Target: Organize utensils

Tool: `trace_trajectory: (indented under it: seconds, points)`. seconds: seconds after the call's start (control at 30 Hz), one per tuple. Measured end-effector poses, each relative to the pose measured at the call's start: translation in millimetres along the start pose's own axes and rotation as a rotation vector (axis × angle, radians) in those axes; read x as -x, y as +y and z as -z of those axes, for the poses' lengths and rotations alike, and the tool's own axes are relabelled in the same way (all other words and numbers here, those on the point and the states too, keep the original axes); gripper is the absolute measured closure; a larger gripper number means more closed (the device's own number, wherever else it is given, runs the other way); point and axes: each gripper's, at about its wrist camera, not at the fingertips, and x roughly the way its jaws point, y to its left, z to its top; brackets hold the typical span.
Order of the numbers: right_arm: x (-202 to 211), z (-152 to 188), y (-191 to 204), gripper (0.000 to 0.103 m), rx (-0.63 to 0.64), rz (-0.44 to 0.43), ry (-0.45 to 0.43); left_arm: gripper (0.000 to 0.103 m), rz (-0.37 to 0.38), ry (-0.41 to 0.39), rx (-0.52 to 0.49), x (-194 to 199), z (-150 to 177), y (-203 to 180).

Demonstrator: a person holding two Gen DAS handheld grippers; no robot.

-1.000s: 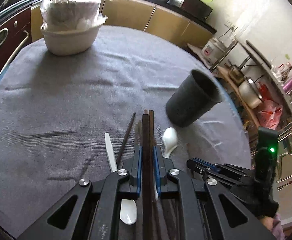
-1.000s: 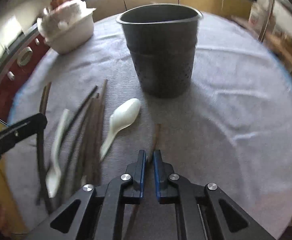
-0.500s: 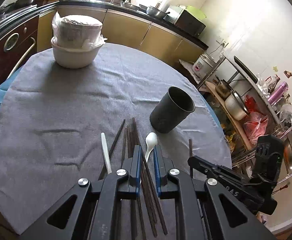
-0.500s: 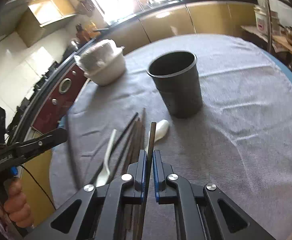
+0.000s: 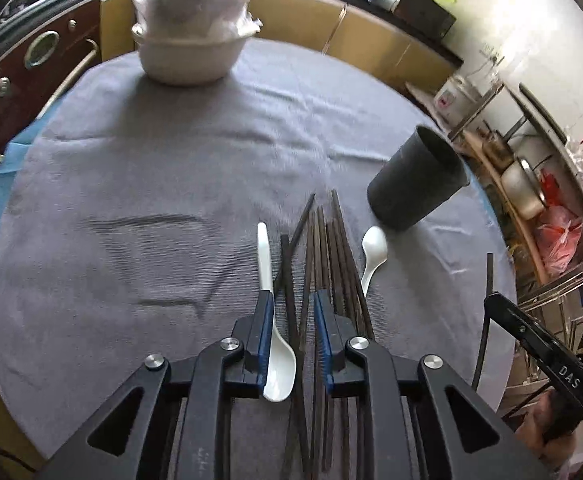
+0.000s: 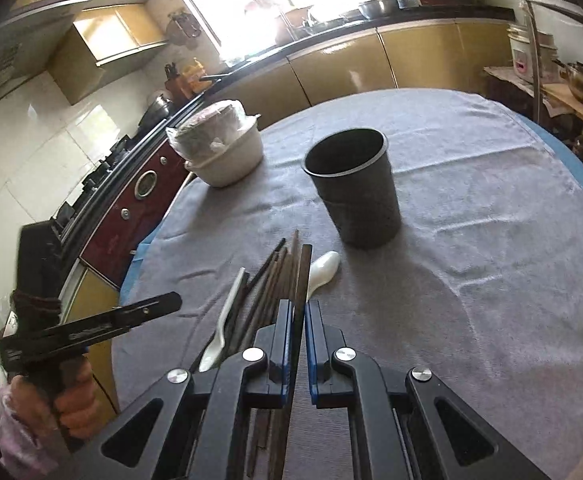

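Several dark chopsticks lie bundled on the grey cloth, with one white spoon to their left and another white spoon to their right. A dark utensil cup stands upright beyond them. My left gripper is open above the near ends of the chopsticks, holding nothing. My right gripper is shut on one dark chopstick, held above the cloth short of the cup. That chopstick also shows at the right of the left wrist view.
A white bowl stack wrapped in plastic stands at the table's far left. The round table is covered by a grey cloth. Cabinets and a counter run behind it, and a shelf rack with pots stands to the right.
My left gripper has opened and come down closer over the chopstick bundle. My right gripper has risen with its chopstick and drawn back from the cup.
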Motion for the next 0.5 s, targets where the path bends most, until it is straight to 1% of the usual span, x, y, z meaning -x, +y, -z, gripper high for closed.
trace_trajectory:
  seconds: [0.1, 0.17, 0.33, 0.4, 0.5]
  points:
    - [-9, -1, -9, 0.096, -0.019, -0.002, 0.017, 0.081, -0.068, 0.037, -0.062, -24, -8, -12]
    - [-13, -2, -12, 0.096, -0.025, -0.004, 0.023, 0.081, -0.108, 0.069, -0.085, -39, -12, -15]
    - [-19, -5, -20, 0.096, -0.031, -0.01, 0.029, 0.081, -0.149, 0.113, -0.099, -64, -25, -13]
    - [-22, -6, -22, 0.096, -0.034, -0.009, 0.032, 0.08, -0.166, 0.107, -0.109, -67, -28, -13]
    - [-25, -6, -25, 0.096, -0.045, -0.016, 0.037, 0.081, -0.147, 0.109, -0.101, -68, -33, -9]
